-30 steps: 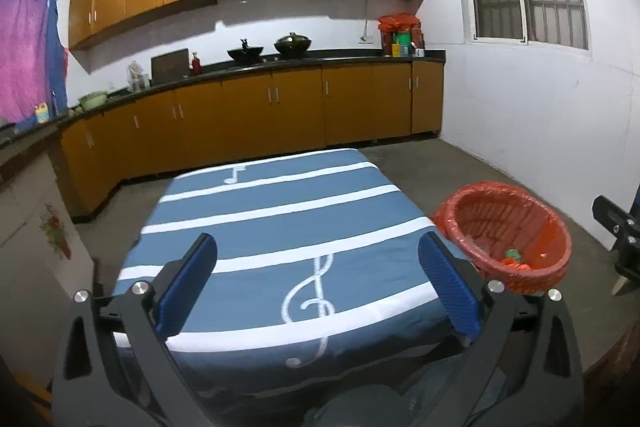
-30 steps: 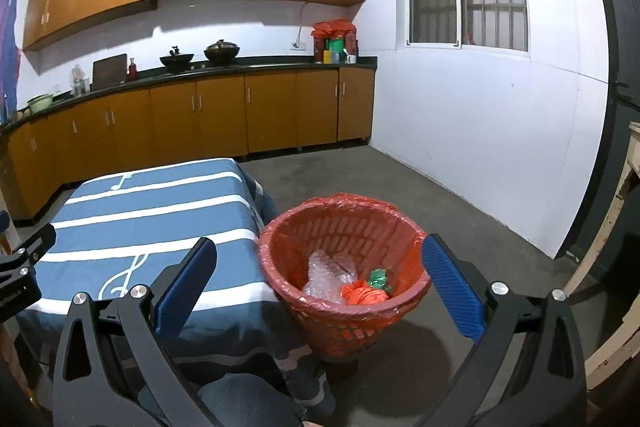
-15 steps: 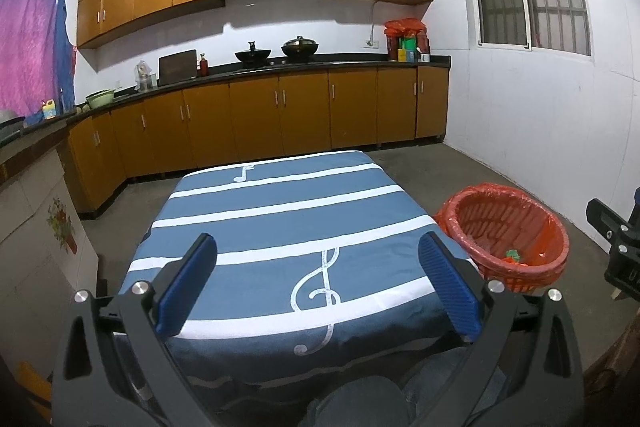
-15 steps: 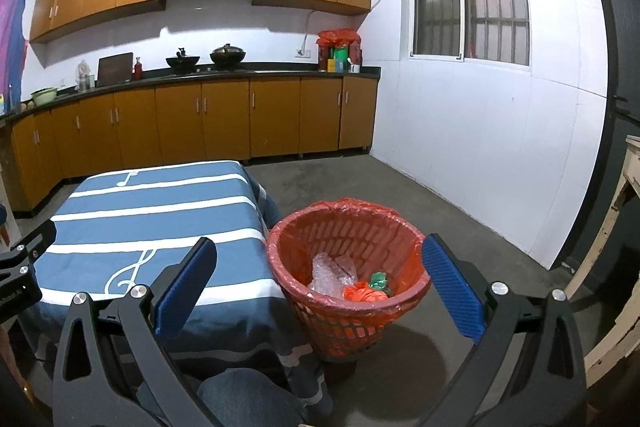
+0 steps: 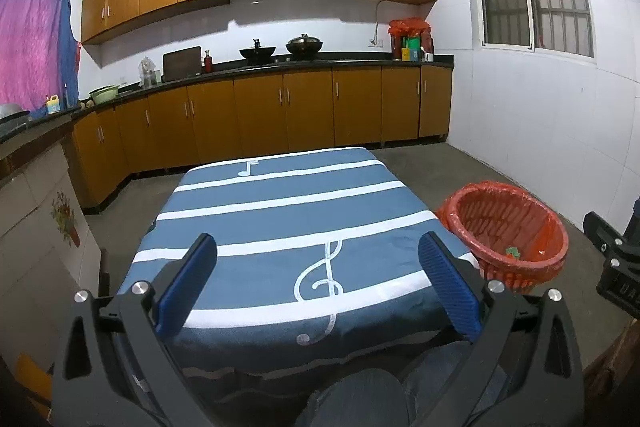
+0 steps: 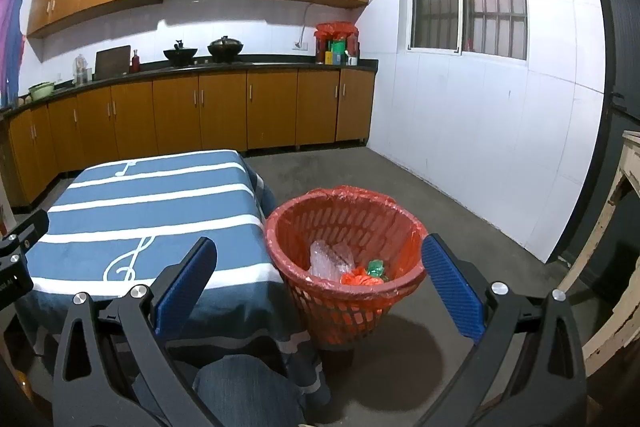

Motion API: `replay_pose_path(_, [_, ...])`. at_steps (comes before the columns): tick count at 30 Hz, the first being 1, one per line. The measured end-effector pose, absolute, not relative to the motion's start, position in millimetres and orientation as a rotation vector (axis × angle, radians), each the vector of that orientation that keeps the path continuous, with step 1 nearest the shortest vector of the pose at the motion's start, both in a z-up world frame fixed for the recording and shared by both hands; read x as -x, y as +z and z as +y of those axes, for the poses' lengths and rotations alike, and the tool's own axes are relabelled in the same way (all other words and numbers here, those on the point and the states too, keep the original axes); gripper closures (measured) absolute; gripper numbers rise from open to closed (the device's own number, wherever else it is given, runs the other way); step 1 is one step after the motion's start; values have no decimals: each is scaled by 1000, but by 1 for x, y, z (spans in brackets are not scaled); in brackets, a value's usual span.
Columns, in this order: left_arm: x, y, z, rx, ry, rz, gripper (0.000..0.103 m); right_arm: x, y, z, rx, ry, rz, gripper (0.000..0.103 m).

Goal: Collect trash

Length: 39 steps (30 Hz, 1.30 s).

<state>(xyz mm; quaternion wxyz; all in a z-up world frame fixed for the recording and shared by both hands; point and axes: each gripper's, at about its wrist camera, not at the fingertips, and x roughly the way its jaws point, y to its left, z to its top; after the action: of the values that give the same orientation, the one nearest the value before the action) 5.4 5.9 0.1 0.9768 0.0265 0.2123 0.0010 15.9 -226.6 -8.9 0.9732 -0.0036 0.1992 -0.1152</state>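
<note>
A red mesh trash basket [image 6: 344, 227] with a red liner stands on the floor right of the table; it also shows in the left wrist view [image 5: 506, 227]. Inside lie a clear plastic wrapper [image 6: 330, 259], an orange scrap [image 6: 358, 277] and a green scrap [image 6: 376, 267]. My left gripper [image 5: 320, 283] is open and empty above the near edge of the table. My right gripper [image 6: 320, 287] is open and empty, held in front of the basket. The blue striped tablecloth [image 5: 280, 223] bears no trash that I can see.
Wooden kitchen cabinets [image 5: 280, 115] run along the back and left walls. A white wall [image 6: 480, 147] stands to the right. A worn wooden frame [image 6: 616, 247] is at the far right. The person's knees [image 5: 400, 395] are under the near table edge.
Both grippers have drawn back and tilted up a little; the table and basket sit slightly farther away in both views. Both stay open and empty.
</note>
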Motion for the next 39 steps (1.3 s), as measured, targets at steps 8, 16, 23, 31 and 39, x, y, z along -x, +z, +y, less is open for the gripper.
replay_pose_path(8, [-3,-3,9,-33,2,444,4,-14,-13,-224,4,-226,418,2])
replay_pose_path(16, [-3,-3,10,-20,-1,441,4,-14,-13,-224,5,-227,418,2])
replay_pose_path(23, [-1,-3,9,-17,-6,436,4,-15,-13,-225,4,-226,421,2])
replay_pose_path(31, [-1,-3,9,-16,-6,435,4,-15,-14,-226,5,-226,423,2])
replay_pose_path(39, [-2,-2,9,-16,-9,438,4,-16,-15,-226,7,-224,429,2])
